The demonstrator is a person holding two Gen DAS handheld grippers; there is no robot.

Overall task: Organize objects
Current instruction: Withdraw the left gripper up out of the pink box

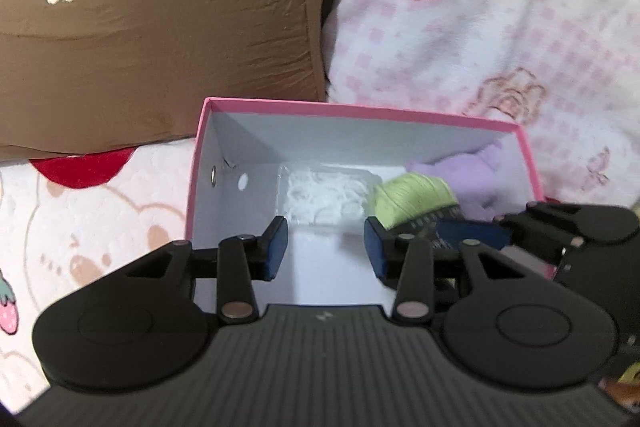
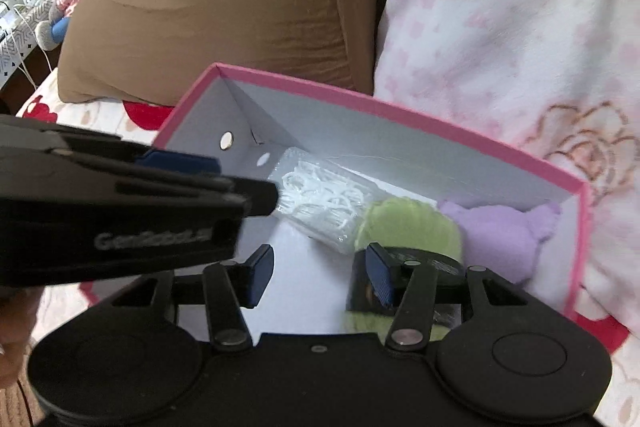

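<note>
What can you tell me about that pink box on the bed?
The pink box is an open, lidless rectangular carton, apparently cardboard, pink outside and along the rim, white inside. A small metal rivet and a round hole mark its left wall. It rests on the printed bedding, with a brown pillow and a rose-patterned blanket behind. Inside lie a clear packet of white bits, a green yarn ball and a lilac plush.

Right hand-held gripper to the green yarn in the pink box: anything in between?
Nothing visible. The right hand-held gripper is open just above the green yarn; the left hand-held gripper sits off to the side, over the clear packet.
</note>
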